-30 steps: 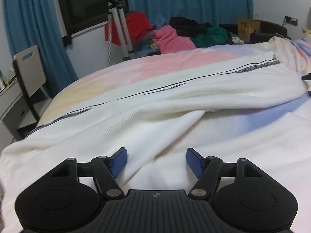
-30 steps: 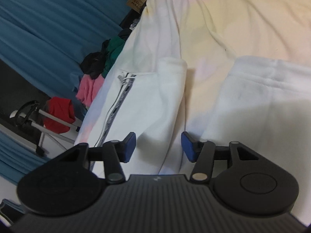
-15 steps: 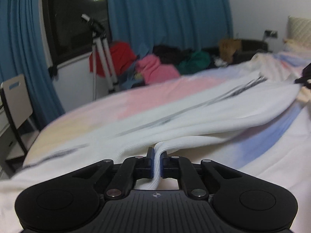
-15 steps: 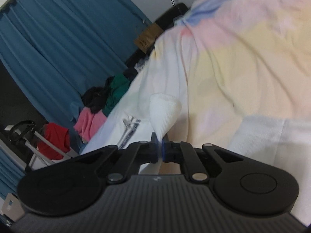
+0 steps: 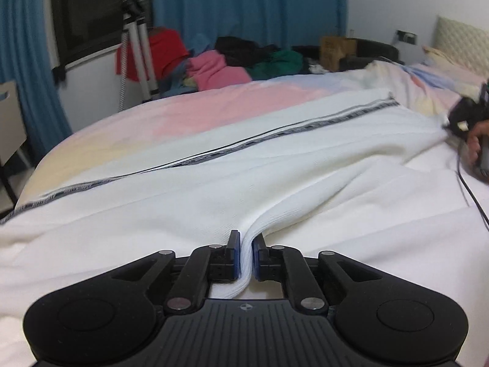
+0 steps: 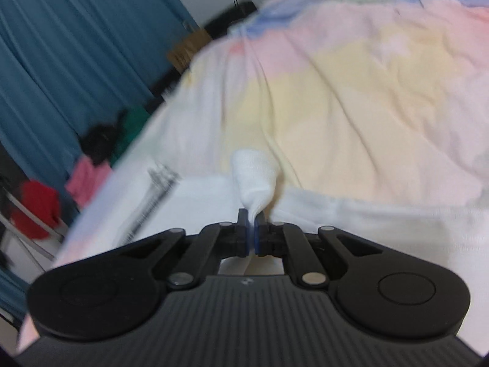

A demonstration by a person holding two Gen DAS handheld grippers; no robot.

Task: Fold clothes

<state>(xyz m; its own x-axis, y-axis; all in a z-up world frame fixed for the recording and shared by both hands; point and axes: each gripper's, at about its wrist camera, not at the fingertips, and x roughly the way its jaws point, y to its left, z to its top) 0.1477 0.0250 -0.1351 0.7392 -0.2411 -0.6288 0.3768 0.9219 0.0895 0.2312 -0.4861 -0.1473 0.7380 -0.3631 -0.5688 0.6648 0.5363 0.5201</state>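
Note:
White trousers with a grey-black side stripe lie spread across the bed. My left gripper is shut on a fold of their white cloth, which rises in a ridge from the jaws. My right gripper is shut on another pinch of the white trousers, which bulges up in front of the jaws. In the left wrist view the right gripper shows at the far right edge, holding the garment's other end taut.
The bed has a pastel pink, yellow and blue sheet. A pile of red, pink, green and black clothes lies beyond it. A tripod stands by blue curtains. A cardboard box sits at the back right.
Both grippers went from open to shut on the white trousers a second ago. Since then both have lifted and pulled the cloth, stretching it between them.

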